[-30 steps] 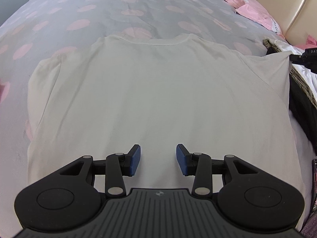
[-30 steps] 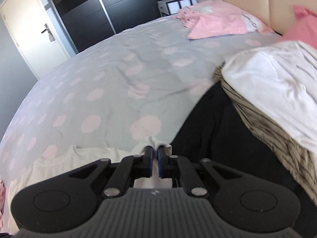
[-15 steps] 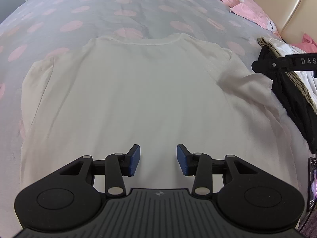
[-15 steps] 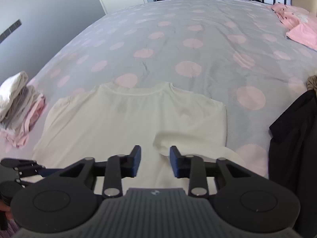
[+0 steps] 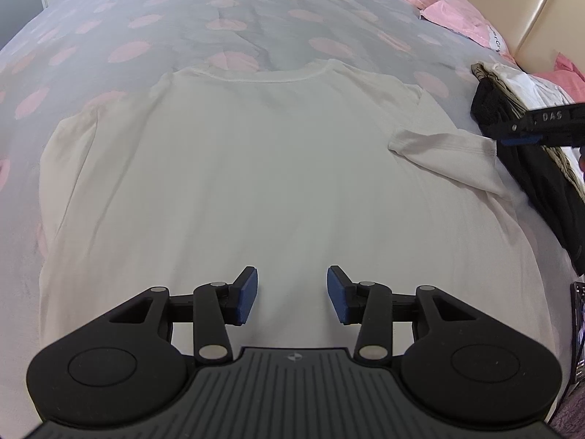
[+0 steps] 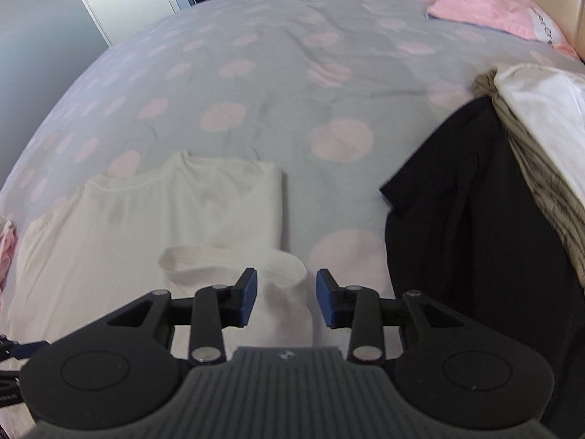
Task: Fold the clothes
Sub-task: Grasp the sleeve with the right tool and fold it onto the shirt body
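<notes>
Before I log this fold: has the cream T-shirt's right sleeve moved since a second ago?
Yes. The sleeve lay spread toward the dark clothes pile; now it lies folded inward over the cream T-shirt, away from the pile.

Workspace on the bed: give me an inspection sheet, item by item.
Surface: bedspread, grey with pink dots, creased.
Job's things: cream T-shirt lies flat; right sleeve folded inward.
Clutter: black garment, striped and white clothes, pink clothes.
Grippers: left gripper open over the shirt; right gripper has just been opening, sleeve between its jaws, unpinched.
Cables: nothing seen.
Surroundings: padded headboard, white door.
</notes>
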`<state>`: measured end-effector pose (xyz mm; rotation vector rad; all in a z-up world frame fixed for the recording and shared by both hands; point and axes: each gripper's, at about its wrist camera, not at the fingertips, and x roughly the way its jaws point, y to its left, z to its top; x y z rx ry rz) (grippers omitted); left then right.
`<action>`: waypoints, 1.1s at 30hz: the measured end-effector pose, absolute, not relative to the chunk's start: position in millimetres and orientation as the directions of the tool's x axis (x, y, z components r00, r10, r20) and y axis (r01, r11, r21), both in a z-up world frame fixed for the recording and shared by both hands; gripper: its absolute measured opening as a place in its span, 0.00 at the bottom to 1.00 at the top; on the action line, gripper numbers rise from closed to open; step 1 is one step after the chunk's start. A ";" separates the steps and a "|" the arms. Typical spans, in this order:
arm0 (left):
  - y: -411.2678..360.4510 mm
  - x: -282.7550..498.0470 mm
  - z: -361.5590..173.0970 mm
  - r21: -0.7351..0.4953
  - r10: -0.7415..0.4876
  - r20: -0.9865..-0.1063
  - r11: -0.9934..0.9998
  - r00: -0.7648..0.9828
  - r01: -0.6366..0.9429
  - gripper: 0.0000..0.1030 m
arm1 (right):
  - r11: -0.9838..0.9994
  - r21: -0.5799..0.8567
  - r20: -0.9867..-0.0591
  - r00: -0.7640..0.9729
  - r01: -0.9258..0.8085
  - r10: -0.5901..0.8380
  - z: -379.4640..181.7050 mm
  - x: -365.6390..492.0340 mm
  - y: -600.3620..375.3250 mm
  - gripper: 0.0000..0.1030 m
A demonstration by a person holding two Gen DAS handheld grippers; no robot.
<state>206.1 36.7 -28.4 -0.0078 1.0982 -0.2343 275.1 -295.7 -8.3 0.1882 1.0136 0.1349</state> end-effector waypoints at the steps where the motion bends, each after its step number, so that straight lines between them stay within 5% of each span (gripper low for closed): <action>1: 36.2 206.3 -28.7 -0.120 -0.191 -0.881 0.975 0.433 0.184 0.39 | 0.977 0.209 -0.833 0.519 -0.030 0.194 -11.9 273.9 -294.9 0.42; 4: 34.4 206.5 -29.7 -0.114 -0.185 -0.882 0.976 0.432 0.186 0.39 | 0.982 0.175 -0.831 0.524 -0.067 0.184 -19.4 271.2 -288.0 0.38; 6: 33.0 206.5 -30.3 -0.109 -0.182 -0.883 0.976 0.432 0.188 0.39 | 0.982 0.164 -0.827 0.529 -0.096 0.190 -21.1 269.7 -284.7 0.04; 19: 30.2 206.3 -32.5 -0.090 -0.170 -0.885 0.976 0.434 0.199 0.39 | 0.867 0.189 -0.822 0.409 -0.461 0.397 -5.6 217.8 -229.8 0.05; 22: 28.7 205.7 -33.0 -0.088 -0.170 -0.884 0.976 0.436 0.201 0.40 | 0.848 0.156 -0.852 0.366 -0.506 0.375 -20.7 204.1 -214.7 0.18; 33: 15.4 207.8 -27.8 -0.199 -0.301 -0.842 0.945 0.447 0.261 0.41 | 0.881 0.199 -0.856 0.362 -0.430 0.369 -21.8 171.0 -241.0 0.28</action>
